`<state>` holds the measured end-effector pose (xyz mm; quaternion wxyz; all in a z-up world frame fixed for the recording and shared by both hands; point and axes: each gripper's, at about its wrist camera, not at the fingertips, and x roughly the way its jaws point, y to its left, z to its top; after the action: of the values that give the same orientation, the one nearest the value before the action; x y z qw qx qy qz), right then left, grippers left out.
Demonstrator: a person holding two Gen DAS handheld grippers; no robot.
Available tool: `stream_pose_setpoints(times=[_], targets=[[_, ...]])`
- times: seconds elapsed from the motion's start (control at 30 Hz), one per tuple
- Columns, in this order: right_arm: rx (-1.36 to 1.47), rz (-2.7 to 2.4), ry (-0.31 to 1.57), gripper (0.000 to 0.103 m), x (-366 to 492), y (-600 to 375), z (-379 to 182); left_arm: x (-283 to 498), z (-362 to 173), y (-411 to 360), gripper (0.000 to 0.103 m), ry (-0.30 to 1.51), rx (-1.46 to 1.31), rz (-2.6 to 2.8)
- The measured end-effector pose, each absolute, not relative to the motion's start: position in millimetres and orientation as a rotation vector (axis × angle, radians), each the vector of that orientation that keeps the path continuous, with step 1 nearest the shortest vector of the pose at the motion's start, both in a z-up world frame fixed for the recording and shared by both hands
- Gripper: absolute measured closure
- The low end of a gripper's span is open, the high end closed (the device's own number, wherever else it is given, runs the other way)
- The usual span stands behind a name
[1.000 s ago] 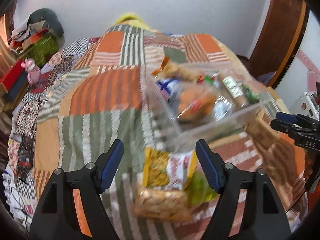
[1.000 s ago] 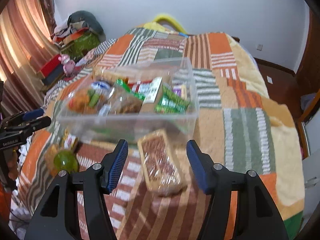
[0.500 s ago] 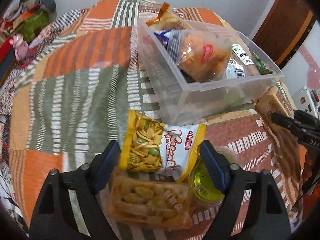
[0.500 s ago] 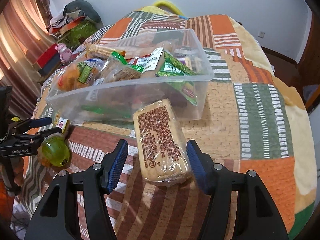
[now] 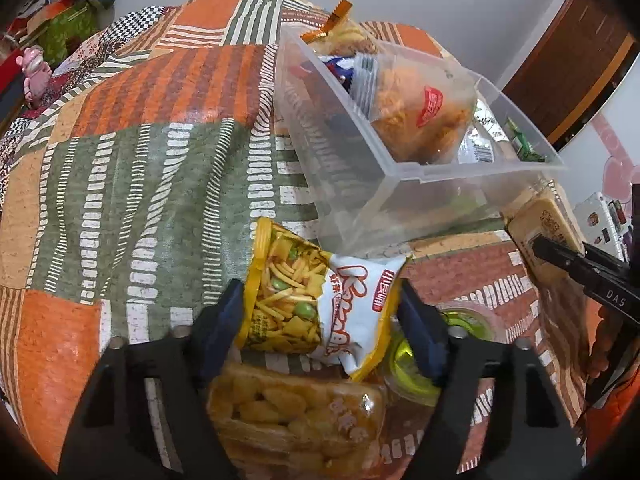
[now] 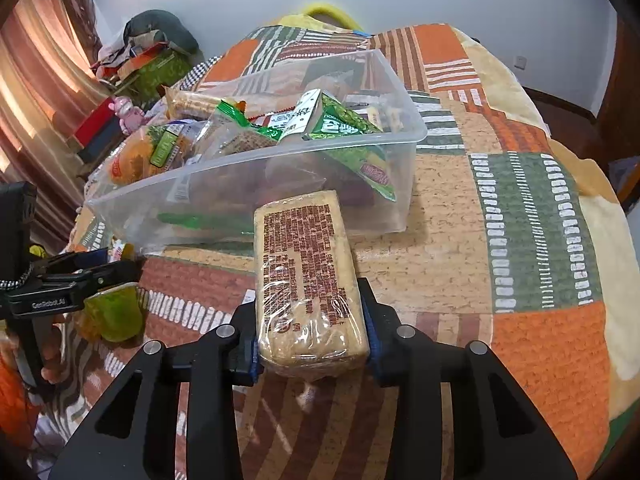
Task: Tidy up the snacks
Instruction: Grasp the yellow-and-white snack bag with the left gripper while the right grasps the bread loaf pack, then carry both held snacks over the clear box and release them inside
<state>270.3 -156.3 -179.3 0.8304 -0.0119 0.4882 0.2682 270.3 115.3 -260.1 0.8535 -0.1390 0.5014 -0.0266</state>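
A yellow-and-white mixed-snack bag lies on the patchwork bedspread in front of a clear plastic bin holding several snack packs. My left gripper is closing on the bag, and both blue pads touch its side edges. Under the bag sit a clear pack of fried puffs and a green jelly cup. My right gripper is shut on the near end of a tan cracker pack. The pack's far end points at the bin.
A heap of clothes and boxes and a pink toy stand beyond the bed's left side. A dark wooden door is at the right. Striped bedspread stretches right of the bin.
My left gripper came down over the snack bag and its jaws narrowed onto it. My right gripper's jaws closed on the tan cracker pack.
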Motion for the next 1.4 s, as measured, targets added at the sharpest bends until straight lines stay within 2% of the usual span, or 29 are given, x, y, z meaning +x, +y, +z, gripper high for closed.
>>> stream_pose_setpoints(times=[0.3,0.67,1.0,1.4], targets=[[-0.036,0.596,0.986,0.068,257,-156,-162,253,-244,113,0.043,1.025,-0.262,-0.013],[-0.018,0.61,0.899,0.068,250,-158,-135,228,-180,107,0.043,0.878,-0.229,0.003],[-0.012,0.619,0.797,0.068,267,-144,-106,255,-132,93,0.043,0.756,-0.18,-0.035],[0.001,0.603,0.74,0.068,311,-127,-93,315,-120,74,0.043,0.718,-0.18,-0.07]])
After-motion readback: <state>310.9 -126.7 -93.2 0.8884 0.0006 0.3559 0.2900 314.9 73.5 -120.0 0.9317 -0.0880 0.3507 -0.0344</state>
